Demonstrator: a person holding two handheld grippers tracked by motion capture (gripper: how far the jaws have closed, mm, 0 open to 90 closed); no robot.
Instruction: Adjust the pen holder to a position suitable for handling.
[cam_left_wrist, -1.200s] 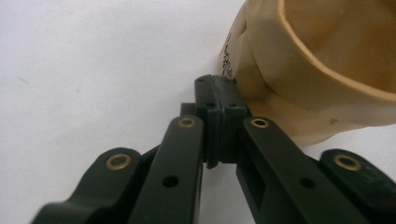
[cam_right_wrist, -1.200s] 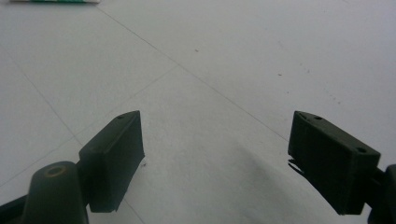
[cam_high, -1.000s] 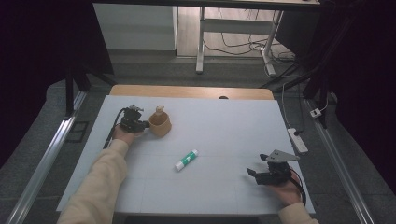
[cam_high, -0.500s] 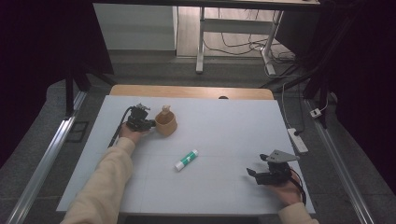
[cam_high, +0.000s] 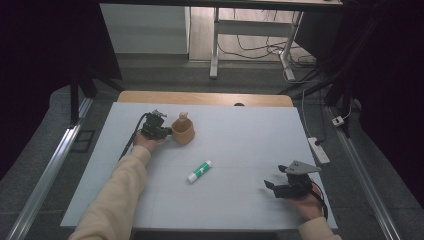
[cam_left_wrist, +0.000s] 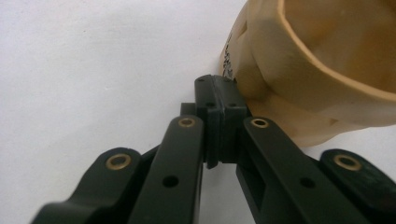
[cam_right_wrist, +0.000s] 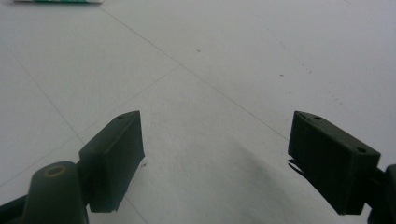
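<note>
- The cup (cam_high: 183, 132) sits upright on the far left part of the white table (cam_high: 240, 125), and I see something pale standing up out of it, though I cannot make out what.
- My left gripper (cam_high: 161, 131) is right at the cup's left side; in the left gripper view (cam_left_wrist: 220, 122) its jaws are closed pad against pad with nothing between them, the tips pressed against the cup's (cam_left_wrist: 317, 70) outer wall near the base.
- So I am not gripping the cup, only touching it from outside with shut tongs.
- The tube (cam_high: 199, 171), white with a green band, lies on its side near the middle of the table, well apart from the cup and towards me.
- My right gripper (cam_high: 276, 187) rests low at the near right of the table, well apart from the tube and the cup.
- In the right gripper view (cam_right_wrist: 229, 158) its jaws stand wide apart over bare table, holding nothing, with the tube's (cam_right_wrist: 58, 1) edge just at the top left of that picture.
</note>
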